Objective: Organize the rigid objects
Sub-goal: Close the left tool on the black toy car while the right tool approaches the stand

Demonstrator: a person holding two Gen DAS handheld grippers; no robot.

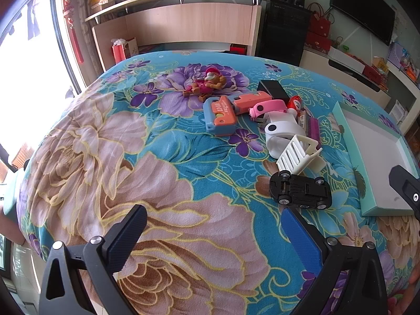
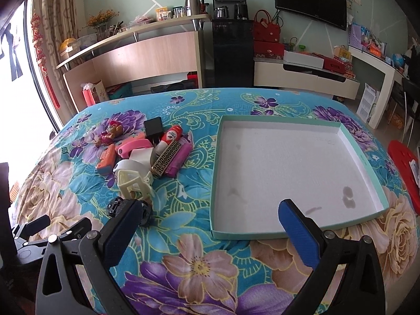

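A heap of small rigid items lies on the flowered blanket. An upturned black toy car (image 1: 300, 190) is nearest, then a white slatted rack (image 1: 298, 155), a white holder (image 1: 282, 134), a pink pig-shaped piece (image 1: 266, 107), an orange-and-blue toy (image 1: 220, 115) and a brown figurine (image 1: 206, 84). The right wrist view also shows a gold-patterned bar (image 2: 166, 161), a magenta case (image 2: 179, 162), a black charger (image 2: 153, 127) and the car (image 2: 115, 206). A shallow teal-rimmed white box (image 2: 296, 232) sits empty to the right. My left gripper (image 1: 214, 228) is open just short of the car. My right gripper (image 2: 210, 216) hangs open at the box's near-left corner.
The blanket (image 1: 157, 183) covers a table whose edge drops off at the left towards a bright window. Beyond it stand a wooden counter (image 2: 147, 57), a black cabinet (image 2: 232, 52) and a low white unit (image 2: 304, 78). A red stool (image 2: 404, 162) is at the right.
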